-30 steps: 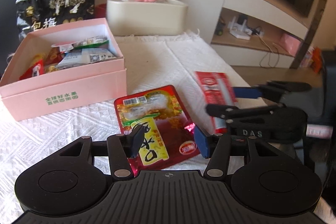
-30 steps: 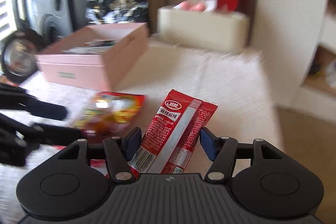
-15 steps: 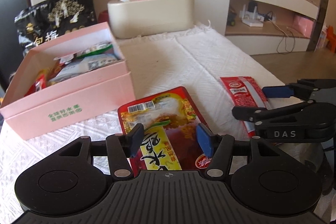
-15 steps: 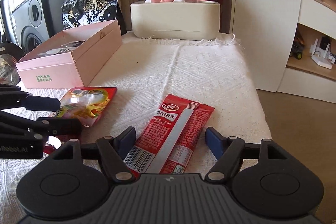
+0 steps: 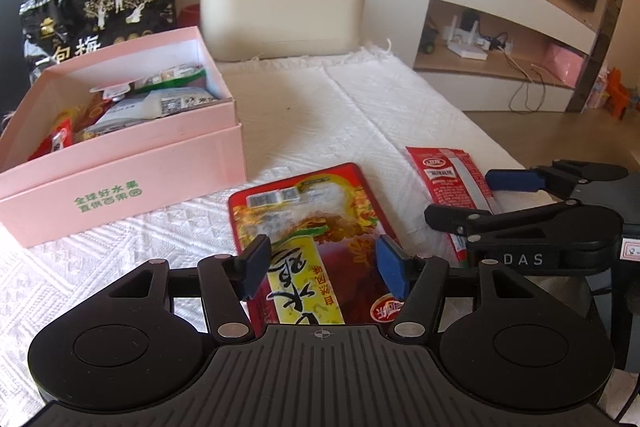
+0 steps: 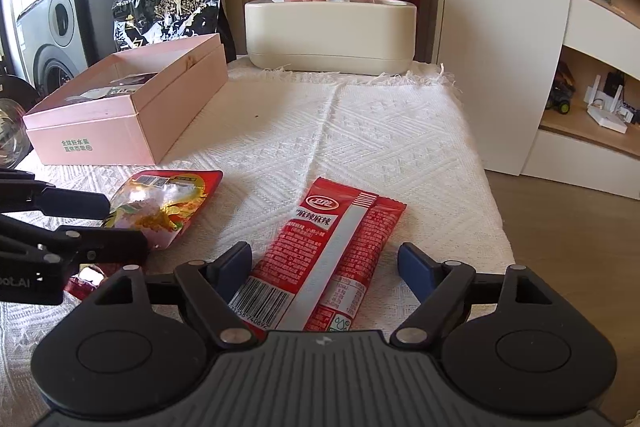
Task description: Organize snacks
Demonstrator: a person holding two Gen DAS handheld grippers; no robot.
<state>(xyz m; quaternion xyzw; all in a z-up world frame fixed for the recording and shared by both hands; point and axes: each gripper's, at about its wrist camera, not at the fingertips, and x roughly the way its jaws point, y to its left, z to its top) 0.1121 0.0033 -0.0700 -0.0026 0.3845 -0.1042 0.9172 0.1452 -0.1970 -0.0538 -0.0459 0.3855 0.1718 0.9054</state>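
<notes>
A red and yellow snack pouch (image 5: 308,227) lies flat on the white cloth; my left gripper (image 5: 324,263) is open with its jaws on either side of the pouch's near end. The pouch also shows in the right wrist view (image 6: 164,203). A long red snack packet (image 6: 324,259) lies on the cloth between the open jaws of my right gripper (image 6: 324,263); it shows in the left wrist view too (image 5: 452,179). An open pink box (image 5: 120,163) holding several snack packets stands at the left, also seen in the right wrist view (image 6: 132,115).
A cream tissue box (image 5: 280,19) stands at the back of the table, with a black snack bag (image 5: 100,11) behind the pink box. The table's right edge (image 6: 496,211) drops to a wooden floor. Shelves with a router (image 6: 604,115) stand at the right.
Both grippers have opened wider and moved slightly forward over their packets. The right wrist view has steadied from a blurred swing. The packets have not moved.
</notes>
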